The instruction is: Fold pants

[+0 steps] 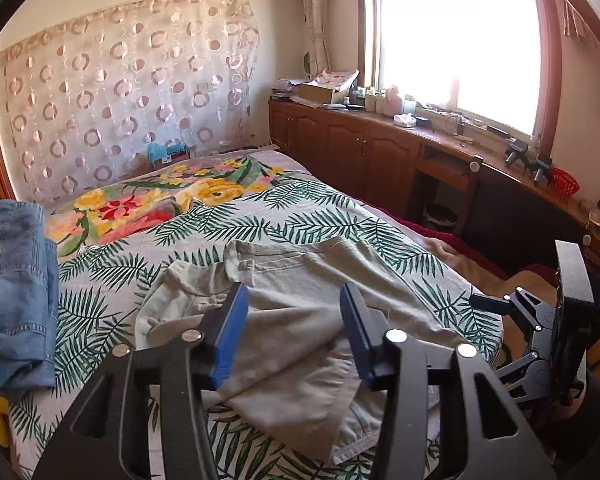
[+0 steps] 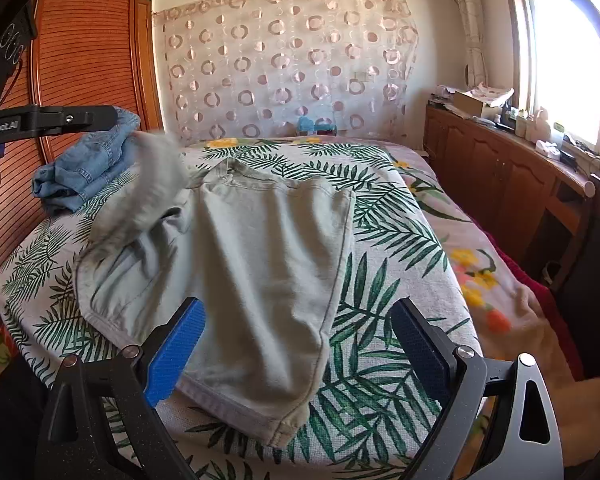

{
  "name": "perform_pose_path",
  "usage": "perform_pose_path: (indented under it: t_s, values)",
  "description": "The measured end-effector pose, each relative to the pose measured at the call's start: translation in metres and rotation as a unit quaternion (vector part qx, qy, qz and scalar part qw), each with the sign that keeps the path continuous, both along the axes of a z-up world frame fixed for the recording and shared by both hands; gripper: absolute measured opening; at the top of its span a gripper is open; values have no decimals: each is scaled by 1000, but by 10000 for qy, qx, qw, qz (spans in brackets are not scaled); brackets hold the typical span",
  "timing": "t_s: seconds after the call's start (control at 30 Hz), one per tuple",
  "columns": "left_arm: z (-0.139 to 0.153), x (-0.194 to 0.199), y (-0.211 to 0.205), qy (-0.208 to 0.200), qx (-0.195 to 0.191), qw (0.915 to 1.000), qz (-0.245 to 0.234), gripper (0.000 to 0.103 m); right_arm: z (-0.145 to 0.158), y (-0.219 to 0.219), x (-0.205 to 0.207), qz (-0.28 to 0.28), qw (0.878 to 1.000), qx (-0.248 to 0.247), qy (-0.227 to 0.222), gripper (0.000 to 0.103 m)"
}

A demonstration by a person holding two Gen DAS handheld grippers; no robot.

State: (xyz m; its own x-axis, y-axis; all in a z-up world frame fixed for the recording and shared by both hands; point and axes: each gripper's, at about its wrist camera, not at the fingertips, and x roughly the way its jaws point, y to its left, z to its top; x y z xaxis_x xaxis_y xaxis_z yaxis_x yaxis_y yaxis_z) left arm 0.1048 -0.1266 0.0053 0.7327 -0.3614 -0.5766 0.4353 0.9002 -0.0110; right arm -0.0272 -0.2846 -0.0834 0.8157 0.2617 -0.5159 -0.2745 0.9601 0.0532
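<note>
Spread across the leaf-print bed [image 2: 380, 360]: pale grey pants [image 2: 252, 264], one part blurred in mid-air at the left. Left tool [image 1: 294, 312] parted above the cloth, gripping nothing. Right tool [image 2: 300, 344] wide apart, empty. Beside, crumpled blue denim [image 2: 84, 164].

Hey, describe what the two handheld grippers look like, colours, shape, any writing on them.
Both are black plastic frames with triangular cut-outs and round silver pivot pins. The left gripper and right gripper each carry two flat blue textured pads. In the right wrist view, the left gripper's side bears white lettering ending "Robot.AI" and a thin red cable.
</note>
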Motion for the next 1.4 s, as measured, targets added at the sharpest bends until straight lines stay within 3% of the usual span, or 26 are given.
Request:
perform_pose_path:
  t_s: [0.03, 0.07, 0.13, 0.37, 0.47, 0.93, 1.27, 1.33, 1.4]
  values:
    - [-2, -1, 2, 3, 5, 10000, 22, 57, 0, 1, 0, 7, 10000, -4, -7, 95]
    - [-4, -1, 5, 22, 3, 10000, 31, 71, 0, 2, 1, 15, 10000, -18, -13, 95]
    - [-10, -1, 12, 105, -80, 9999, 14, 85, 1, 4, 4, 28, 10000, -22, -2, 95]
    - [-37, -4, 34, 343, -62, 9991, 250, 85, 3, 9, 11, 127, 9999, -101, -51, 95]
    - [-48, -6, 41, 447, -78, 9985, 294, 85, 5, 11, 16, 231, 9997, -26, -25, 90]
    - [-89, -12, 42, 795, -19, 9962, 370, 85, 12, 17, 61, 570, 9979, 34, 298, 44]
    - [-102, -14, 45, 923, -20, 9947, 445, 85, 10, 19, 81, 678, 9953, 146, 672, 32]
    - [-106, -13, 46, 950, -50, 9944, 460, 85, 9, 20, 83, 763, 9938, 232, 780, 16]
    - [-107, -14, 47, 955, -111, 9942, 479, 85, 12, 27, 84, 804, 9939, 220, 724, 12]
